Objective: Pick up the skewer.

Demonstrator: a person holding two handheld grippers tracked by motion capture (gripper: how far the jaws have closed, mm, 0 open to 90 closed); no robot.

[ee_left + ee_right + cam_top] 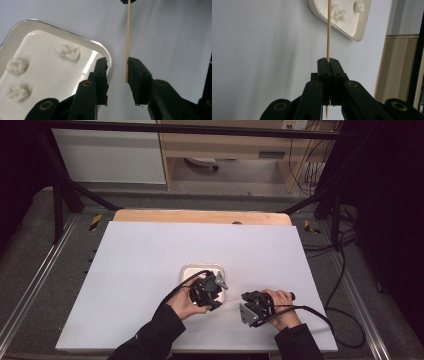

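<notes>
Clamped tight between the closed jaws of the right gripper point(329, 62), a thin wooden skewer point(328, 30) runs away from the camera toward the white tray point(359, 30), with a short pointed end poking out behind the pads. In the left gripper view the same skewer's far end lies against the inner face of one jaw of the left gripper point(117, 72), whose jaws stand apart and press on nothing, so the stick is carried by the right hand alone. Just beside it sits the tray, holding three small white puffy pieces point(67, 52), likely marshmallows or popcorn, all resting loose on its floor. From the high view both hands meet near the front edge of the white table point(150, 260), the left gripper point(212, 290) over the tray's near rim and the right gripper point(250, 302) just beside it.

The step in hand looks like readying the skewer to spear a piece. To do it well, the right grip should stay firm, the tip should be aimed at a piece's middle, and the left jaws should steady that piece so it cannot slide
</notes>
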